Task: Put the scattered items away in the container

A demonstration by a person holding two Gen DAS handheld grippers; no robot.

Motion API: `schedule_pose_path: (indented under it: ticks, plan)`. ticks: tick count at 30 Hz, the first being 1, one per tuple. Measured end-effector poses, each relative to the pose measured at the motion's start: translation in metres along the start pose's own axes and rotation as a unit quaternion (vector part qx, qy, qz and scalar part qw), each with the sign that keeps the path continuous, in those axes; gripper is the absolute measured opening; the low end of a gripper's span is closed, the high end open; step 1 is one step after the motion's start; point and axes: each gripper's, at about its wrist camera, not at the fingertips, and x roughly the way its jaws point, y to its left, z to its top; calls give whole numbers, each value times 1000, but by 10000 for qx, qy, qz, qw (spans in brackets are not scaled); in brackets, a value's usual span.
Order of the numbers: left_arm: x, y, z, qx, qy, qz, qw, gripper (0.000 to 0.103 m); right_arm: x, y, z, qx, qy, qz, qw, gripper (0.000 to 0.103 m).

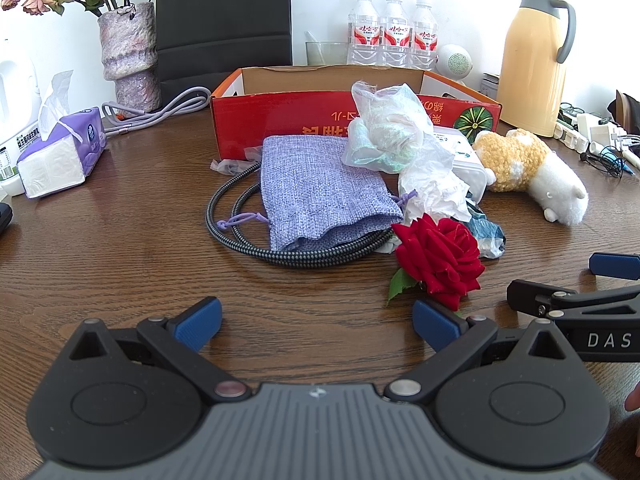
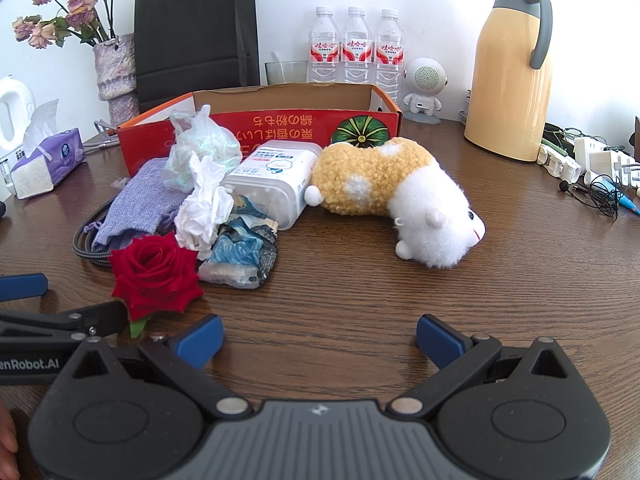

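Both claws are held released low over the wooden counter (image 1: 120, 240), with nothing between the blue pads: the left claw (image 1: 318, 322) at the near edge of the clutter, the right claw (image 2: 319, 340) just beside it. The red cardboard box (image 1: 280, 120) is seen standing open at the back, and the scattered items are heaped directly in front of its near wall. A red rose (image 1: 438, 258) lies nearest the left claw; behind it a lavender drawstring pouch (image 1: 320, 188) is laid over a braided cable (image 1: 240, 232), with a crumpled plastic bag (image 1: 384, 128) and white tissue (image 2: 204, 204) piled against a lidded plastic tub (image 2: 276, 184). A plush toy (image 2: 392, 196) lies on its side right of the tub. Behind the box, three water bottles (image 2: 352, 48), a yellow thermos jug (image 2: 512, 80), a black paper bag (image 2: 196, 32) and a vase of dried flowers (image 1: 128, 56) are ranged along the white wall. A tissue pack (image 1: 60, 152) sits at the left.
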Motion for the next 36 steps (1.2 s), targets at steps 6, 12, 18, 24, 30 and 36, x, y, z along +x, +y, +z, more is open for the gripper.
schedule_pose_path:
  ticks: [6, 12, 18, 24, 30, 36]
  plan:
    - [0, 1, 0, 0, 0, -1, 10000, 103, 0, 0, 0, -1, 0, -1, 10000, 103]
    - [1, 1, 0, 0, -1, -1, 10000, 103, 0, 0, 0, 0, -1, -1, 10000, 103]
    - [2, 2, 1, -9, 0, 21, 10000, 103, 0, 0, 1, 21, -4, -21, 10000, 103]
    - [3, 3, 1, -14, 0, 18, 10000, 103, 0, 0, 1, 20, -4, -30, 10000, 103]
    - [-3, 3, 0, 198, 67, -150, 9997, 103, -2, -2, 2, -101, 73, 133, 9998, 103]
    - [-24, -11, 7, 732, -672, -1458, 9843, 103, -22, -36, 20, 139, -213, 366, 9990, 103]
